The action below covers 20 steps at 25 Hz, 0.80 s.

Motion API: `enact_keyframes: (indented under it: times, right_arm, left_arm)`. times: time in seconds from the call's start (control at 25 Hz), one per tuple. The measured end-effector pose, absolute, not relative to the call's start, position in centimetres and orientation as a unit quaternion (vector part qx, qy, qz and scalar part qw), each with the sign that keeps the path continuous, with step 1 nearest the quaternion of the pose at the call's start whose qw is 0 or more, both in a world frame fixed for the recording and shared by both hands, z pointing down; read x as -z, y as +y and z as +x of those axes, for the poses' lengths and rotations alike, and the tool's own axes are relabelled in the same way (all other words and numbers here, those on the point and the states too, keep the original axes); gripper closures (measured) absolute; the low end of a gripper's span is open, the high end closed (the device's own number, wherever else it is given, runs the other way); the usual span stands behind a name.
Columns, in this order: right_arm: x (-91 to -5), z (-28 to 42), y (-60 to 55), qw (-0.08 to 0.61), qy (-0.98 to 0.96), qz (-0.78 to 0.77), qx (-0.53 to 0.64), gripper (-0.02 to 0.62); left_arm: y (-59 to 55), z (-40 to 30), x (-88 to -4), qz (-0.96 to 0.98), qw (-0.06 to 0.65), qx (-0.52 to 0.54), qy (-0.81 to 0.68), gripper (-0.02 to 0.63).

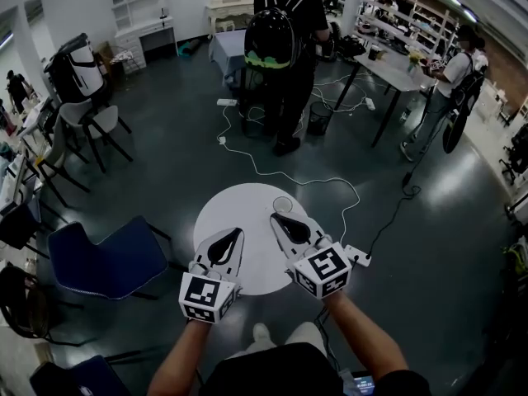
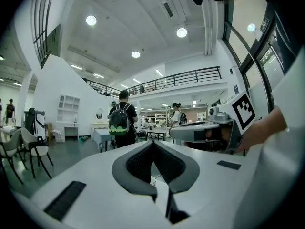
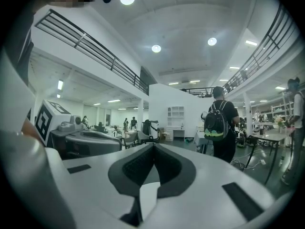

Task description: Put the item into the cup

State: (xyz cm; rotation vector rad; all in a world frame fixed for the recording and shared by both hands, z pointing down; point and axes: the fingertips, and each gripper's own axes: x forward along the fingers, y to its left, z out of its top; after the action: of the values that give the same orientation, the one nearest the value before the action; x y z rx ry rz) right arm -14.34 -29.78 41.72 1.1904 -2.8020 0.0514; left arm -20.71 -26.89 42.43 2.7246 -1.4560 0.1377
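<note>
Left gripper [image 1: 238, 234] & right gripper [image 1: 276, 219] are both closed w/ nothing in them over the table [image 1: 235, 209]; cup [image 1: 283, 205] sits by the right one; item not seen, so can't tell if it's in.

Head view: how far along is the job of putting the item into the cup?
Done: unclear. The clear cup stands on the round table, but its contents are too small to make out. In hand: nothing. The left gripper and right gripper are both shut and empty. Left: no loose item shows, so I cannot say what remains.
</note>
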Motion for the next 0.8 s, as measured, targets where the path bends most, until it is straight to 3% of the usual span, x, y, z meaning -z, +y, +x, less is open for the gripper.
enact_keyframes:
  times: [0.8]
  right_arm:
    - [-40.5,-9.7,-25.5,0.041,-0.922,0.384,-0.018,0.577]
  left_arm:
    - [-23.9,-16.0,-41.2,0.88,0.024,-0.035,-0.473,0.591]
